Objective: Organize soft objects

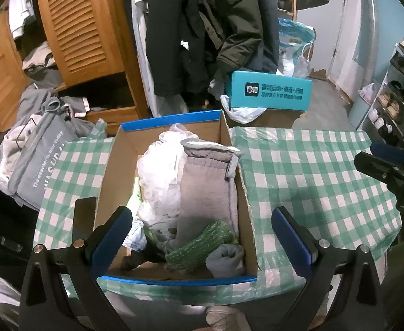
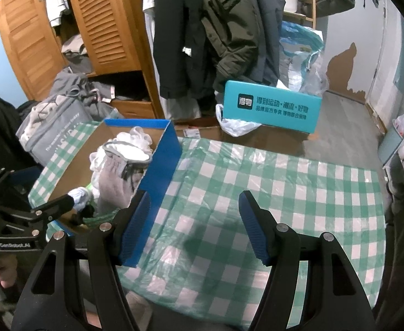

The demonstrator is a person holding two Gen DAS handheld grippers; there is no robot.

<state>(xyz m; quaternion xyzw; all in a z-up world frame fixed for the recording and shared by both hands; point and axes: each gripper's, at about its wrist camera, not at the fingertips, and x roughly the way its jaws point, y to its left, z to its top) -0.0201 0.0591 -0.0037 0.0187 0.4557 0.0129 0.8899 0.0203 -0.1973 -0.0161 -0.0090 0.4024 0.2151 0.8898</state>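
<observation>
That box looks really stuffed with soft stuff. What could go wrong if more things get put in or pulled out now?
The grey fabric piece stands up past the rim of the cardboard box, so it may flop out or catch if nudged. The white plastic bags lie tangled with it; pulling one could drag others along. The left gripper, jaws open and empty, hovers right over the box, so pushing down could shift the box on the slick plastic-covered checked tablecloth.

My fingers are matt black plastic with ribbed blue rubbery pads and small shiny metal pins. The box is plain brown cardboard inside, smooth blue outside. In it lie a soft grey knit glove, crinkly white plastic bags and green bubble wrap. A glossy clear film covers the checked tablecloth
</observation>
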